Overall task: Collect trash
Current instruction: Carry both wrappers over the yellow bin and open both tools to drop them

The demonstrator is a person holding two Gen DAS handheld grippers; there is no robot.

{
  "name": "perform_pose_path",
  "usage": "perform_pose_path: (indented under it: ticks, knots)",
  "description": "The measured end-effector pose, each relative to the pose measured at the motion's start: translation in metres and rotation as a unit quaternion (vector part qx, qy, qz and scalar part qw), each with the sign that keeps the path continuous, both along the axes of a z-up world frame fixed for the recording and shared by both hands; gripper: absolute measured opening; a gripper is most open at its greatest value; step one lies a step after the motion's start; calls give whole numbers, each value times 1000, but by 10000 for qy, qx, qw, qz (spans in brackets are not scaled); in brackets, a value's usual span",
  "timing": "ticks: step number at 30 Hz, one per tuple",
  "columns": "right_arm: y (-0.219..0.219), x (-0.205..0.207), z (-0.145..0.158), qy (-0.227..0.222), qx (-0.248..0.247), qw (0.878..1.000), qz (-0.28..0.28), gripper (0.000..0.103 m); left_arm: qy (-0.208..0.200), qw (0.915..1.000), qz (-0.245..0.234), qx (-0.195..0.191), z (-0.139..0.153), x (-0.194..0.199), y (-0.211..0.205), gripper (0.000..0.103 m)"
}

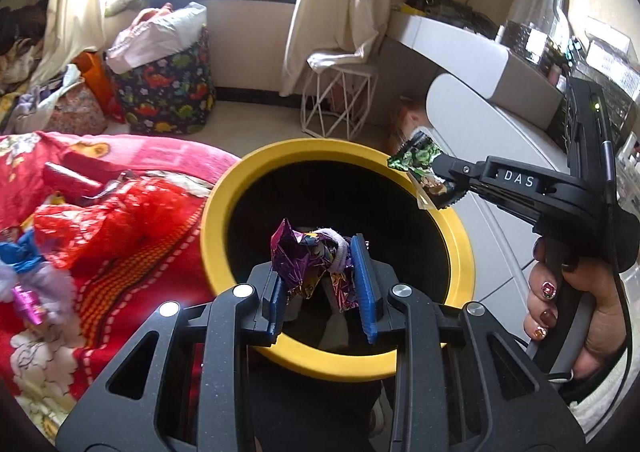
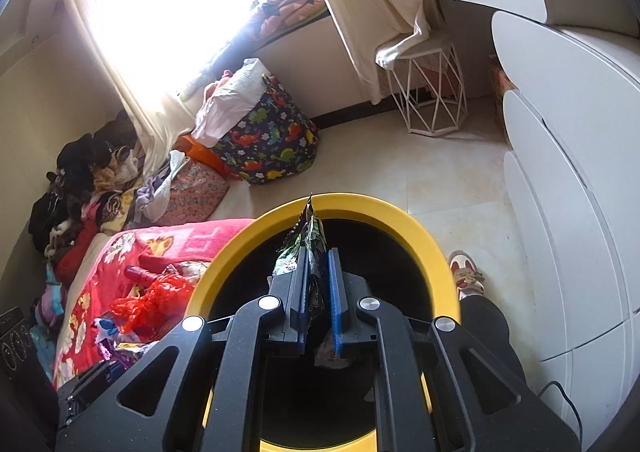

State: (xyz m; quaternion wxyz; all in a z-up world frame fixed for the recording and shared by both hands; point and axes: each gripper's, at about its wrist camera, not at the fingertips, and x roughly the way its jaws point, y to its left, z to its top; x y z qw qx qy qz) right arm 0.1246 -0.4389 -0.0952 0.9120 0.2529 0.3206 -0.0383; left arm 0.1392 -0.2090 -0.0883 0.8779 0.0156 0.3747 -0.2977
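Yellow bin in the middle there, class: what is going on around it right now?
A person holds a gripper in each hand over the yellow-rimmed bin. The left gripper is shut on a crumpled purple foil wrapper, and the right gripper is shut on a green snack wrapper. Both pieces hang above the bin's opening, not yet dropped. A red plastic bag lies on the red blanket beside it.

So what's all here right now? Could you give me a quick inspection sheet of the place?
Surface: red floral blanket on the bed.
Job's things: yellow-rimmed bin; purple foil wrapper; green wrapper.
Clutter: red plastic bag, dinosaur-print basket.
Grippers: left gripper shut on purple foil wrapper; right gripper shut on green wrapper, both over the bin.
Cables: black cable by the white cabinet.
Surroundings: curtains, white wire stool.
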Motion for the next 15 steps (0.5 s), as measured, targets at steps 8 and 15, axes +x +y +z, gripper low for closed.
perform_pose_path:
  ticks: [8, 15]
  knots:
    - [-6, 4, -7, 126, 66, 9999, -67, 12, 161, 9996, -188, 131, -15, 8, -18, 24]
    - [-16, 3, -13, 150, 252, 9994, -185, 44, 169, 9998, -90, 70, -16, 10, -15, 69]
